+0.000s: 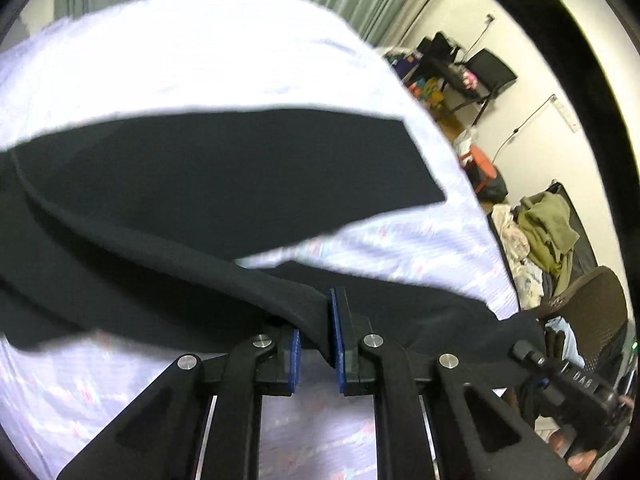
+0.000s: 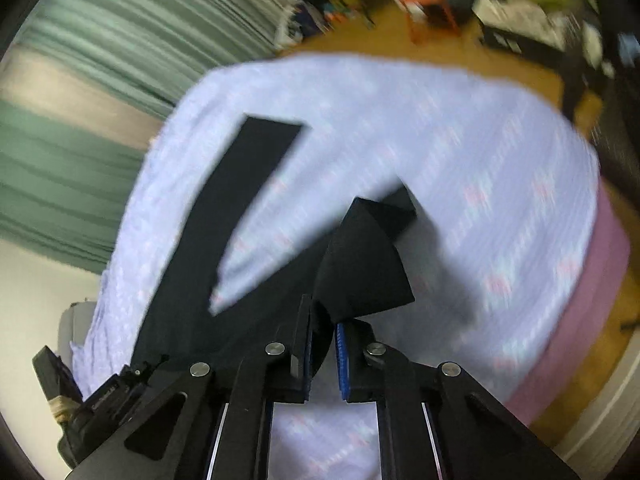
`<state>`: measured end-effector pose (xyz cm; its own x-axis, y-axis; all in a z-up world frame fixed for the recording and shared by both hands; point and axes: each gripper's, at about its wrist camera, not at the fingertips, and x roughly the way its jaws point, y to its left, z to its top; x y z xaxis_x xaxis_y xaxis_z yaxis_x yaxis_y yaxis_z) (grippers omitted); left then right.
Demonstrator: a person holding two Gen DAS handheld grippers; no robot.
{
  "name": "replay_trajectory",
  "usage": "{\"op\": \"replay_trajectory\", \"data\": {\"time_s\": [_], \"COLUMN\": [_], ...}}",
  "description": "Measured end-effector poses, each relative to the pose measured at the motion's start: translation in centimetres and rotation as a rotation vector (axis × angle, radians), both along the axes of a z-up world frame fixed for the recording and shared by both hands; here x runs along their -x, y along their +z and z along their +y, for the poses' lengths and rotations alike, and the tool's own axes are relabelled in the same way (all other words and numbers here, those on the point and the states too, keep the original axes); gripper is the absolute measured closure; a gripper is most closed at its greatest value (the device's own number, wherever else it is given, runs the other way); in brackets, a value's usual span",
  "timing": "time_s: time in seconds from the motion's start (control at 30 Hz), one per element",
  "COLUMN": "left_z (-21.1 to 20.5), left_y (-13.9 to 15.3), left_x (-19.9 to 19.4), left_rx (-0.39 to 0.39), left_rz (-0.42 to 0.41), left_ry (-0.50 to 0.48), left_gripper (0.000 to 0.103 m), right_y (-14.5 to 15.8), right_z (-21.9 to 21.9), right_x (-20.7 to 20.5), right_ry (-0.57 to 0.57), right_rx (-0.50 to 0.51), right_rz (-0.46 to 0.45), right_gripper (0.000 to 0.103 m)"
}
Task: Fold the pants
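Pale lavender bedding (image 2: 460, 152) with a faint pink pattern covers the bed you are working on, green curtains (image 2: 80, 80) hanging behind it. Your left gripper (image 1: 318, 344) has its blue pads pressed together on a thick fold of the black pants (image 1: 224, 184), likely at the waist edge, and the cloth runs off in a taut band to your left. Your right gripper (image 2: 324, 344) is likewise clamped on black cloth, a corner of which stands up in a peak just past the fingertips. Beyond it, one leg lies flat and stretches away across the bedding; the other leg is lifted with the held corner. Holding both points probably lets you carry one half over the other; the blur suggests you are mid-swing.
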<state>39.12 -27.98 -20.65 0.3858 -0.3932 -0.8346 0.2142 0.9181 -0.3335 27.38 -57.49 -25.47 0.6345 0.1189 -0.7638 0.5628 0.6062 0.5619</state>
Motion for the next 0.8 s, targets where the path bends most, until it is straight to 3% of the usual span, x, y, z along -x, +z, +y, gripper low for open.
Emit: {"op": "replay_trajectory", "data": {"time_s": [0.2, 0.4, 0.53, 0.8], "left_z": [-1.2, -1.6, -1.7, -2.8], "left_y": [3.6, 4.8, 2.3, -2.4], "left_x": [-4.4, -10.5, -15.2, -21.6], "left_rx": [0.001, 0.015, 0.012, -0.091], "left_rz": [-0.114, -0.185, -0.148, -0.094], "left_ry": [-0.017, 0.033, 0.057, 0.107], "left_gripper": [0.089, 0.089, 0.089, 0.089], "right_y": [4.7, 8.2, 7.0, 2.2], "right_z": [-1.8, -2.5, -2.7, -2.9], "right_x": [-5.2, -13.6, -19.6, -28.5], "right_ry": [-0.009, 0.015, 0.057, 0.155], "right_rx": [0.055, 0.115, 0.161, 0.227], "right_rz": [-0.136, -0.237, -0.211, -0.098], "right_gripper": [0.094, 0.094, 0.094, 0.094]}}
